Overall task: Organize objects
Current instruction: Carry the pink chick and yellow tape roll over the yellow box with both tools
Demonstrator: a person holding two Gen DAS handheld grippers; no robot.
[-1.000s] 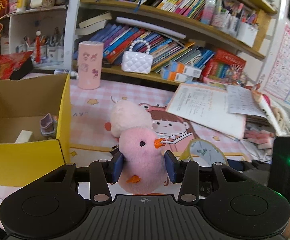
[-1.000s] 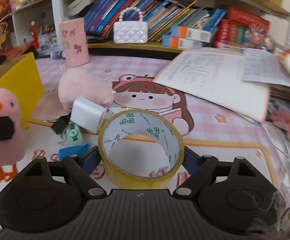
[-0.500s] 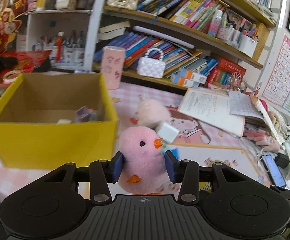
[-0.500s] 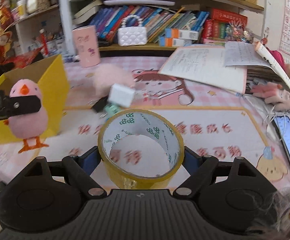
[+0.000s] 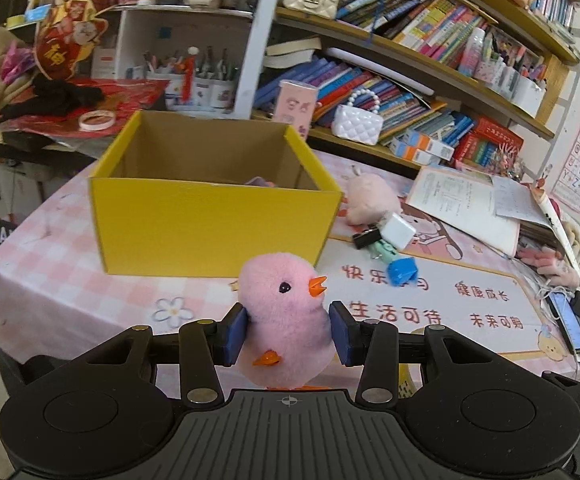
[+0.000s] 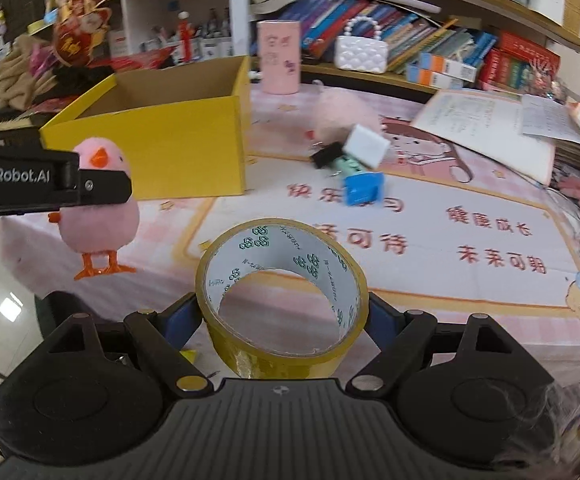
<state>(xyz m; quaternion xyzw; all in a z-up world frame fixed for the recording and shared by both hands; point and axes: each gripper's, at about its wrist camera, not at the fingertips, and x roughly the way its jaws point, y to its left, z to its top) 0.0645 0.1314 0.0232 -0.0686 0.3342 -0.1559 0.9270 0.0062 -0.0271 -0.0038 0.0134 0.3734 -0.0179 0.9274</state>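
Note:
My left gripper (image 5: 288,334) is shut on a pink plush chick (image 5: 286,320) and holds it in the air in front of the open yellow cardboard box (image 5: 210,220). The chick also shows in the right wrist view (image 6: 100,204), clamped in the left gripper's black fingers (image 6: 102,188). My right gripper (image 6: 282,322) is shut on a yellow roll of tape (image 6: 282,300), held above the near edge of the table. The box (image 6: 162,140) stands at the left of the table, with a small item (image 5: 260,181) inside.
On the pink mat (image 5: 429,292) lie a second pink plush (image 5: 367,200), a white charger block (image 5: 397,232), a black clip (image 5: 365,238), a mint item (image 5: 381,250) and a blue item (image 5: 401,272). Open papers (image 5: 465,208) lie right; a pink cup (image 5: 295,106) and bookshelves (image 5: 409,80) behind.
Both grippers have pulled back and up from the table with their loads. The box and the loose items now look farther away and more of the table shows.

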